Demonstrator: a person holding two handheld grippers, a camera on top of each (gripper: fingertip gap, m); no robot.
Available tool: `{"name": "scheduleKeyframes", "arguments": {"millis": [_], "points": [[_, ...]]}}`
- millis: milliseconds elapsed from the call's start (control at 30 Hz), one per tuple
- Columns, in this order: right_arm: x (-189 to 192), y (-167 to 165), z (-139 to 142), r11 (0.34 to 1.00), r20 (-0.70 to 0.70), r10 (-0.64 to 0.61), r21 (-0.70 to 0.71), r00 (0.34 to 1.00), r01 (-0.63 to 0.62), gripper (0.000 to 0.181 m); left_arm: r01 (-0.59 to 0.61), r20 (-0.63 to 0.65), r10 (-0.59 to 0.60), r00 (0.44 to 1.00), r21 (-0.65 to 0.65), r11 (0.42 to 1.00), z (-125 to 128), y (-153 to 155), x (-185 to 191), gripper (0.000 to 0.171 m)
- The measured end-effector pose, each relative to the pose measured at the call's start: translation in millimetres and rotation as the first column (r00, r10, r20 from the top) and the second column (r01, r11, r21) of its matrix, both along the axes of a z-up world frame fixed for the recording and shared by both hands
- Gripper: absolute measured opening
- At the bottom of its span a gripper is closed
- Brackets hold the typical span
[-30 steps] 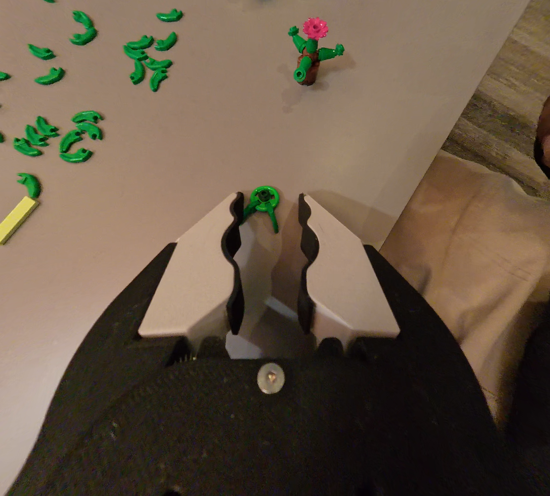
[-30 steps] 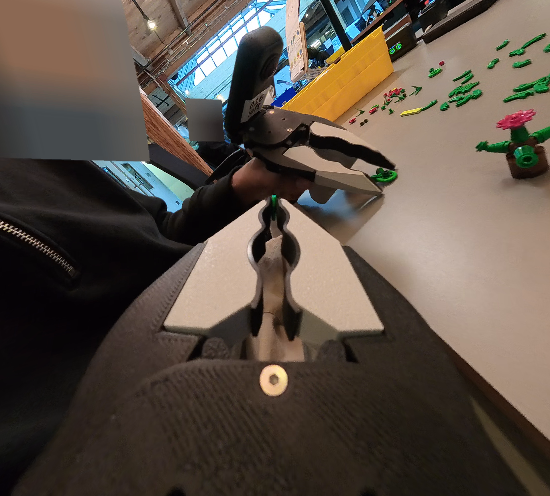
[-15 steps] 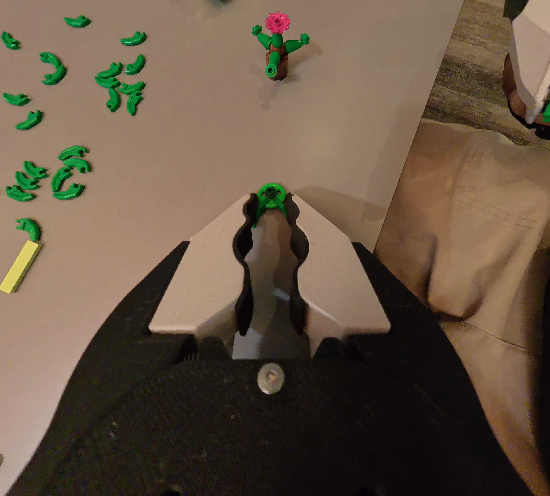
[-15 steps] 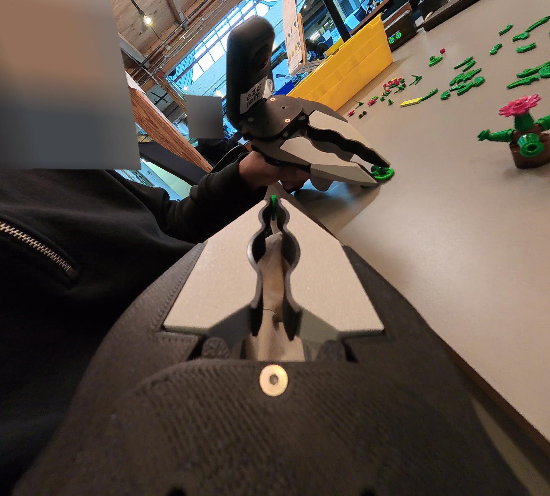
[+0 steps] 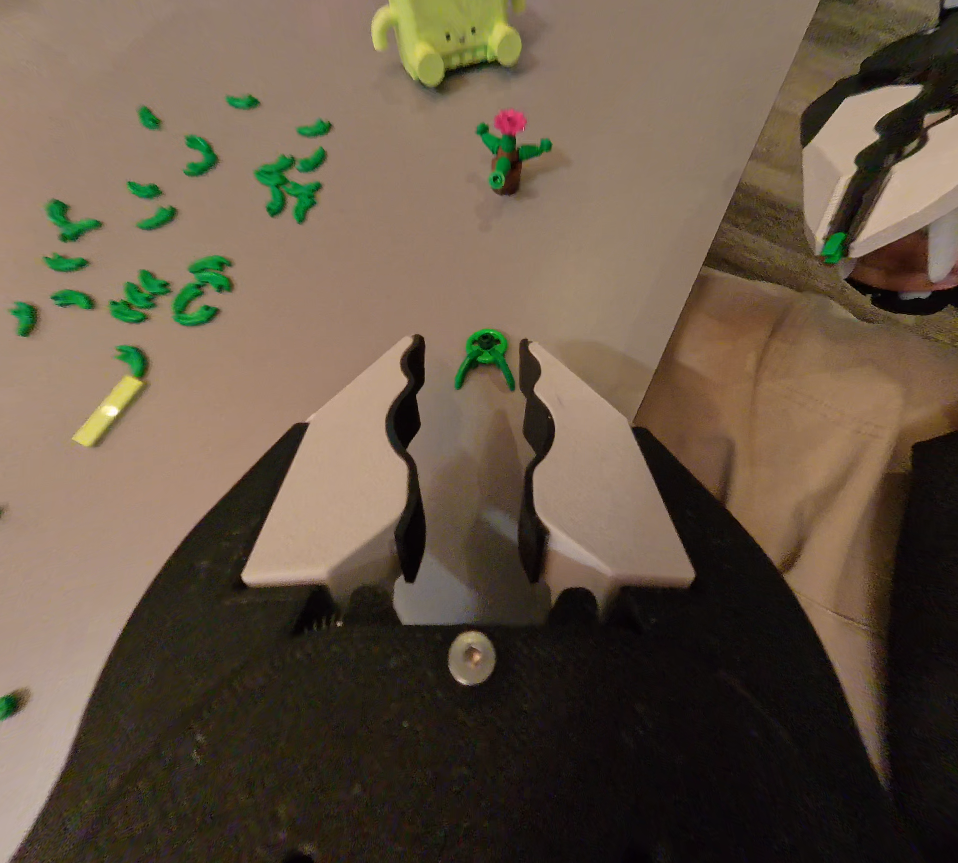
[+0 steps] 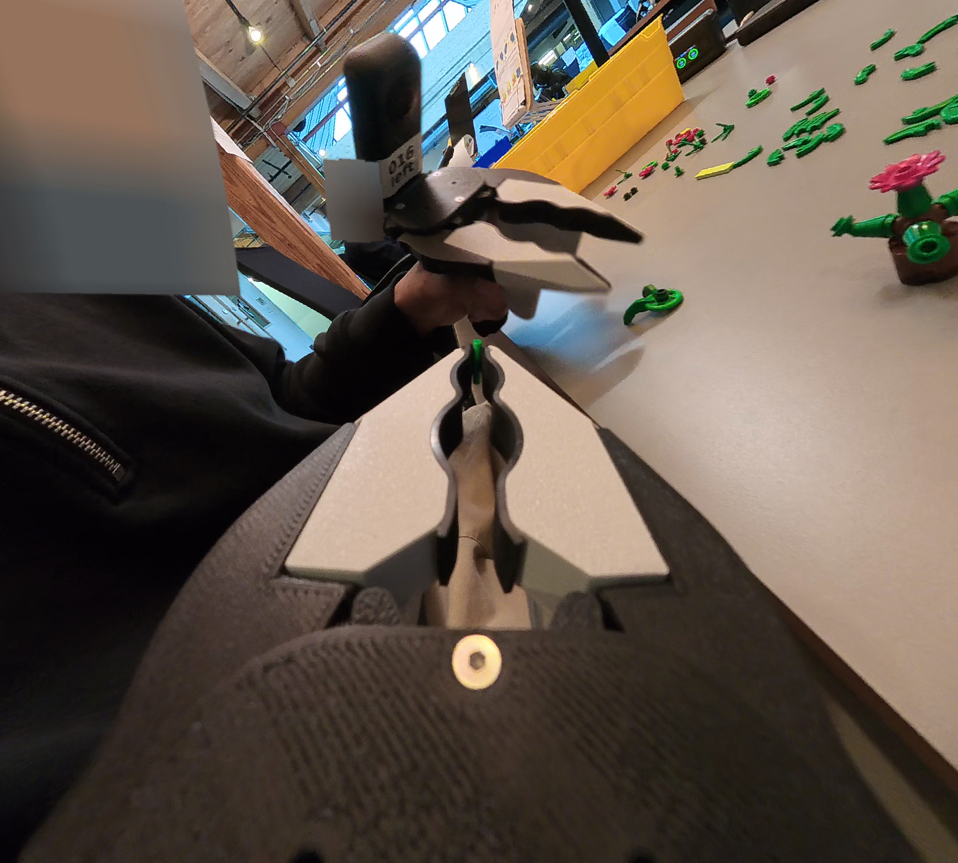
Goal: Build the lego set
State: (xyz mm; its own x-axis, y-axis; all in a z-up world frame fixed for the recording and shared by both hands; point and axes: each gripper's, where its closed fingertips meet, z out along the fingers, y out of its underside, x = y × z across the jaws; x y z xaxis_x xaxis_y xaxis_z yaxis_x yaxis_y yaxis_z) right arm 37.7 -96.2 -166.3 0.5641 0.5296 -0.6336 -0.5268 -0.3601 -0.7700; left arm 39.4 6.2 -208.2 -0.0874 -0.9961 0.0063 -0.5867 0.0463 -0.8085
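Grey tabletop [image 5: 363,268] runs to a straight edge on the right, with wood-look floor and a tan trouser leg beyond it. Behind, the right wrist view shows a timber ceiling, skylights and a yellow bin [image 6: 596,128] at the far side of the table.

Left gripper [image 5: 472,351]: jaws apart, raised a little above the surface near the table edge. Green ring piece with two curved prongs [image 5: 485,355] lies flat on the table just beyond the tips, between their lines, touching neither finger. The right wrist view confirms this: the ring piece [image 6: 654,301] sits on the table in front of and below the open left gripper [image 6: 619,263], clear of it.

Right gripper [image 6: 477,361]: jaws together, pinching a small green piece [image 6: 476,358] at the very tips. It is held off the table, over the lap. In the left wrist view the same gripper [image 5: 842,244] appears at the right border with the green piece [image 5: 833,248] at its tip.

Further along the table: small plant build [image 5: 507,154] with brown base, green arms and pink flower top, standing upright. Behind it a lime-green block figure [image 5: 448,16]. Loose green leaf pieces [image 5: 197,289] are scattered at left, with a lime flat tile [image 5: 108,410] near them.
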Motion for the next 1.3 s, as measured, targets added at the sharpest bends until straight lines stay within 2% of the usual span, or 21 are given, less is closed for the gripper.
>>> {"name": "scheduleKeyframes", "arguments": {"millis": [133, 300, 367, 433, 500, 533, 600, 800, 967, 1067, 1200, 1300], "points": [[-1.1, -0.2, 0.7, 1.000, -0.004, 0.005, 0.002, 1.000, -0.005, 0.000, -0.023, 0.040, 0.015, 0.999, 0.205, 0.979, 5.3, 18.6, -8.8, 0.024], [-1.5, -0.1, 1.5, 1.000, -0.003, 0.004, 0.005, 1.000, -0.004, 0.000, 0.063, -0.007, -0.064, 0.998, 0.292, 0.954, -2.9, 10.0, -9.7, 0.019], [-1.7, 0.0, 1.5, 1.000, -0.003, 0.005, 0.004, 1.000, -0.005, 0.000, 0.020, -0.032, -0.014, 0.999, 0.196, 0.980, -9.4, 9.4, -6.8, 0.005], [-2.1, -0.1, 1.5, 1.000, -0.001, 0.005, 0.005, 1.000, -0.005, 0.000, -0.037, -0.052, 0.033, 0.998, -0.070, 0.997, -11.8, -0.5, -3.7, 0.005], [-1.5, -0.3, 1.8, 1.000, 0.002, 0.002, 0.006, 1.000, -0.002, 0.000, -0.099, -0.072, 0.081, 0.994, -0.308, 0.946, -9.6, -7.5, -2.4, 0.002], [-1.1, -0.2, 1.9, 1.000, 0.002, 0.000, 0.007, 1.000, 0.000, 0.000, -0.119, -0.093, 0.091, 0.992, -0.374, 0.920, -10.9, -10.2, -3.4, 0.006], [-0.5, -0.1, 2.3, 1.000, -0.005, 0.000, 0.008, 1.000, 0.000, 0.001, -0.155, -0.137, 0.107, 0.985, -0.407, 0.900, -16.8, -12.8, -5.7, 0.013], [-1.9, -0.6, 3.5, 1.000, -0.015, 0.009, 0.011, 1.000, -0.009, 0.001, -0.204, -0.147, 0.161, 0.976, -0.354, 0.913, -24.0, -14.6, 0.3, 0.021], [0.0, -1.6, 5.0, 1.000, -0.017, 0.003, 0.016, 1.000, -0.003, 0.000, -0.252, -0.154, 0.217, 0.964, -0.267, 0.930, -28.2, -5.4, 6.1, 0.007], [1.0, -1.9, 4.7, 1.000, -0.016, 0.000, 0.015, 1.000, 0.000, 0.000, -0.222, -0.147, 0.195, 0.970, -0.193, 0.956, -29.0, -5.8, 6.3, 0.003], [3.4, -0.8, 1.3, 1.000, -0.001, -0.018, -0.003, 1.000, 0.018, 0.001, -0.149, -0.080, 0.137, 0.987, -0.166, 0.975, -20.8, -15.7, 7.0, 0.003], [9.8, 3.8, -14.1, 0.994, 0.112, -0.074, -0.066, 0.991, 0.082, 0.001, -0.130, -0.029, 0.127, 0.991, -0.106, 0.986, -14.5, -15.7, 4.4, 0.003]]}}
